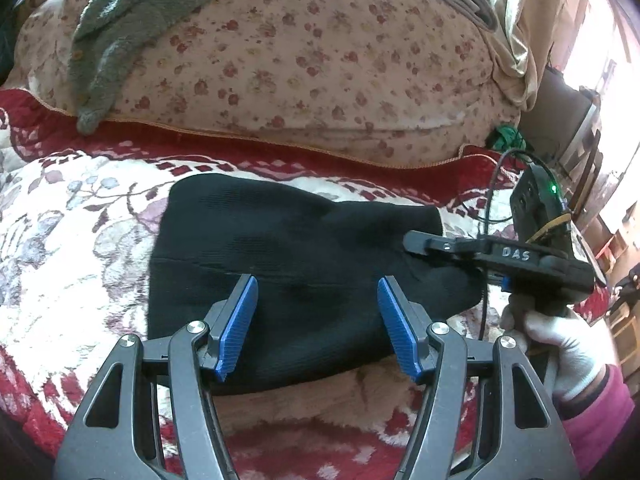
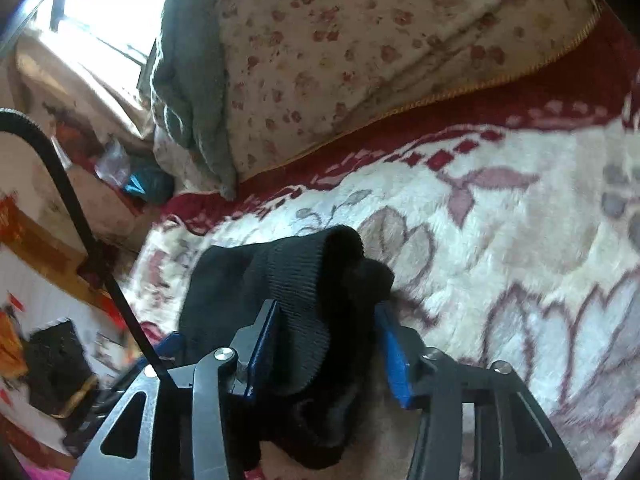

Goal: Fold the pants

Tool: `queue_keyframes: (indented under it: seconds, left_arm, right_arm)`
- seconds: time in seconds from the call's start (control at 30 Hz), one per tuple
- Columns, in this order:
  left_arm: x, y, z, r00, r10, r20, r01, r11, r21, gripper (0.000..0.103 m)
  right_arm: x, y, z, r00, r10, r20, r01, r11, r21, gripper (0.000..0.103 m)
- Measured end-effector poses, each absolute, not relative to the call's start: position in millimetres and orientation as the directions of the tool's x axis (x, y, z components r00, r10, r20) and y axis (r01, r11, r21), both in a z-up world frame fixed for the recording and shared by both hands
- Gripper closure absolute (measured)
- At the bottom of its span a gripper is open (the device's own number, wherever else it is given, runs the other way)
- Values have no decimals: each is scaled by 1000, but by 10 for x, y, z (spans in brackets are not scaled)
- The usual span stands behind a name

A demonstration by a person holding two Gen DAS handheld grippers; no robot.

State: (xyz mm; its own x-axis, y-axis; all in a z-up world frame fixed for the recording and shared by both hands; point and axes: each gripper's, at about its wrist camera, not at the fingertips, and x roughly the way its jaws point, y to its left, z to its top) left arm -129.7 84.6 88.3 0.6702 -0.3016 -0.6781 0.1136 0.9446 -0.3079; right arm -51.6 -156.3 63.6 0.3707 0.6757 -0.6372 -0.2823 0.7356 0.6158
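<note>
The black knit pants lie folded into a compact bundle on the patterned blanket. My left gripper is open, its blue pads spread over the near edge of the bundle and holding nothing. My right gripper reaches in from the right at the bundle's right end, held by a gloved hand. In the right wrist view, a bunched fold of the pants sits between the blue pads of the right gripper, whose jaws stand well apart around the cloth.
A floral duvet is piled behind, with a grey towel draped on it. The red and cream blanket covers the bed. A black cable runs at the right. The bed edge and room clutter lie left in the right wrist view.
</note>
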Motion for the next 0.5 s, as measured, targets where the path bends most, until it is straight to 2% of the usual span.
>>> queue_keyframes:
  seconds: [0.07, 0.13, 0.2, 0.5]
  left_arm:
    - [-1280, 796, 882, 665, -305, -681, 120, 944, -306, 41]
    - [-1262, 748, 888, 664, -306, -682, 125, 945, -303, 41]
    - [-1243, 705, 892, 663, -310, -681, 130, 944, -303, 41]
    - [-1239, 515, 831, 635, -355, -686, 168, 930, -326, 41]
  right_arm:
    - [-543, -1512, 709, 391, 647, -655, -330, 763, 556, 65]
    - [-564, -1502, 770, 409, 634, -657, -358, 773, 523, 77]
    - [-563, -1532, 825, 425, 638, -642, -375, 770, 517, 83]
    - [-568, -1604, 676, 429, 620, -657, -327, 784, 527, 81]
